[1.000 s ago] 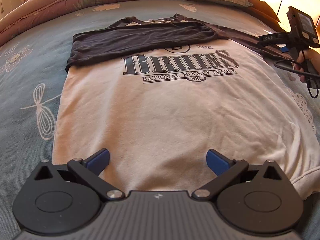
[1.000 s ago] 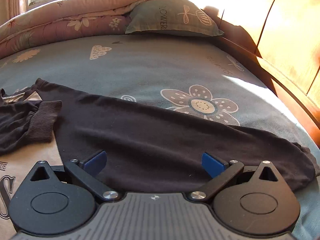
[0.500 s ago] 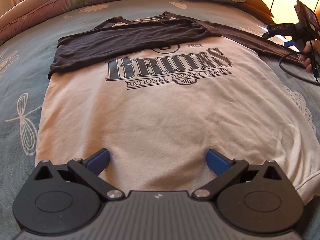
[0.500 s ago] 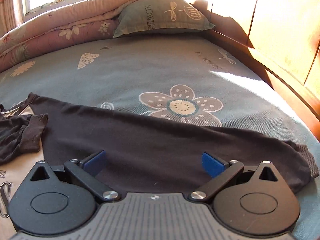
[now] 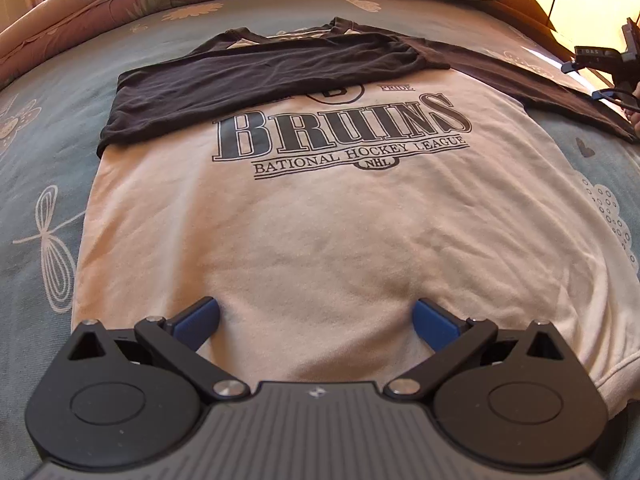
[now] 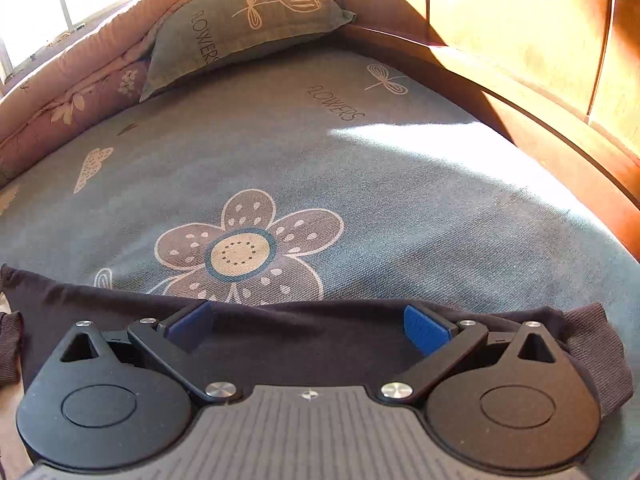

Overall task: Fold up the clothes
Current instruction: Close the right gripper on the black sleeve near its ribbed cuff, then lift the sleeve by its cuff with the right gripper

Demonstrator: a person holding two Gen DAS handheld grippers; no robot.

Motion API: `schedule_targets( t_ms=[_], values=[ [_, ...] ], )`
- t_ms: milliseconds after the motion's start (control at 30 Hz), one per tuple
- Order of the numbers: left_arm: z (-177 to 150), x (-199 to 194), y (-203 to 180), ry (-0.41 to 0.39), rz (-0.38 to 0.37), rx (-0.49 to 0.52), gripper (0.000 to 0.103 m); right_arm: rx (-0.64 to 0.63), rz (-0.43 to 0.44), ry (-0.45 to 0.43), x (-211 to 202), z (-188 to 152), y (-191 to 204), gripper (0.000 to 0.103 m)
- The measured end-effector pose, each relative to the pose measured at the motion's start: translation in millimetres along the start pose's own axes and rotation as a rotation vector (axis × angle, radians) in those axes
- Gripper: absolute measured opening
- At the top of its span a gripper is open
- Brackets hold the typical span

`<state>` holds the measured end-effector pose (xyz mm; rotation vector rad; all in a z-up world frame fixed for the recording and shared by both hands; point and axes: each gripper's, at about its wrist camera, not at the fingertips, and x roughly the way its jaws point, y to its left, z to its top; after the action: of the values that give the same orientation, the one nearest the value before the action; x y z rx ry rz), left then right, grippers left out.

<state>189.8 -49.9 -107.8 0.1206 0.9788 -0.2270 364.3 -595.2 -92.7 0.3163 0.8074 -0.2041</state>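
Bedspread (image 5: 60, 92) bears shirt (image 5: 320, 220); left tongs (image 5: 316, 322) and right tongs (image 6: 308, 322) spread

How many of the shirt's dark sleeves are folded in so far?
1. The left sleeve lies folded across the shirt's chest, above the print. The right sleeve lies stretched out on the bedspread, under the open right hand-held gripper.

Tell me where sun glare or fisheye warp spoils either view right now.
Left wrist view: headboard corner blown out orange, shirt print sharp, bedsheet edges bowed. Right wrist view: white sun patch on the bedsheet, dark sleeve shaded, pillow readable.
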Motion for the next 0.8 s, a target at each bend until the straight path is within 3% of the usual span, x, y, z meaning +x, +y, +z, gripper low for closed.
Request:
schedule_targets(
  t_ms=[100, 167, 300, 367, 500, 567, 667, 800],
  values=[
    [2.8, -2.9, -7.5, 0.0, 0.001, 0.015, 0.103, 0.026, 0.005, 0.023, -5.7, -13.9, -25.0, 0.103],
    [4.8, -6.3, -14.8, -0.004, -0.004, 0.033, 0.103, 0.082, -0.048, 0.018, -1.9, -19.0, -52.5, 0.103],
    [8.8, -13.0, -29.4, -0.013, -0.012, 0.068, 0.102, 0.323, 0.008, -0.082, -27.9, -18.6, -91.7, 0.103],
    [10.9, -16.4, -36.7, -0.017, -0.017, 0.085, 0.103, 0.36, 0.096, -0.126, -43.1, -20.3, -97.6, 0.103],
    [14.1, -22.4, -51.4, -0.023, -0.028, 0.119, 0.102, 0.36, 0.241, -0.066, -43.9, -28.3, -94.5, 0.103],
    [14.1, -23.8, -59.0, -0.021, -0.04, 0.135, 0.102, 0.337, 0.215, 0.013, -34.4, -38.4, -94.1, 0.103],
    [12.5, -25.6, -65.4, -0.021, -0.049, 0.158, 0.103, 0.287, 0.22, 0.01, -44.0, -55.3, -96.0, 0.103],
    [13.4, -25.5, -71.5, -0.023, -0.057, 0.17, 0.102, 0.292, 0.207, 0.041, -58.8, -48.7, -96.6, 0.103]
  ],
)
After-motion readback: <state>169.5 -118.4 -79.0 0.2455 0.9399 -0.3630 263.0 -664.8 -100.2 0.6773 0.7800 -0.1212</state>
